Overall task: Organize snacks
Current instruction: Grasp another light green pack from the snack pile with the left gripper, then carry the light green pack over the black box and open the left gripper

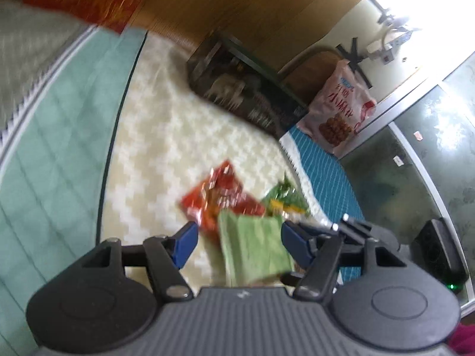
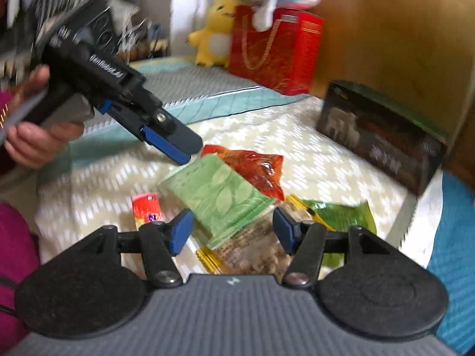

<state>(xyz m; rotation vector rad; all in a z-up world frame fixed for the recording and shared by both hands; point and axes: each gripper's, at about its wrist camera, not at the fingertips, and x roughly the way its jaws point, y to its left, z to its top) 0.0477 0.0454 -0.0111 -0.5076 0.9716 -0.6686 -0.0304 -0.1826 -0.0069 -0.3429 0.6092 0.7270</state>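
Observation:
Several snack packets lie in a pile on a cream patterned mat [image 2: 311, 160]. A light green packet [image 1: 255, 249] sits between the open fingers of my left gripper [image 1: 237, 243]; in the right wrist view the left gripper [image 2: 187, 155] hovers at the far corner of this green packet [image 2: 219, 195]. A red-orange packet [image 1: 219, 198] [image 2: 258, 169] lies beyond it. A dark green packet [image 1: 285, 195] [image 2: 341, 213] lies to the right. My right gripper [image 2: 231, 231] is open, above a clear packet of nuts [image 2: 252, 252]. A small red and yellow packet [image 2: 147, 207] lies at left.
A dark box [image 2: 383, 136] [image 1: 246, 89] stands at the mat's far edge against a wooden wall. A red gift bag [image 2: 273, 50] and a yellow plush toy [image 2: 213, 32] stand at the back. A pink snack bag [image 1: 341, 106] leans beside the box. A teal quilt [image 1: 59, 136] borders the mat.

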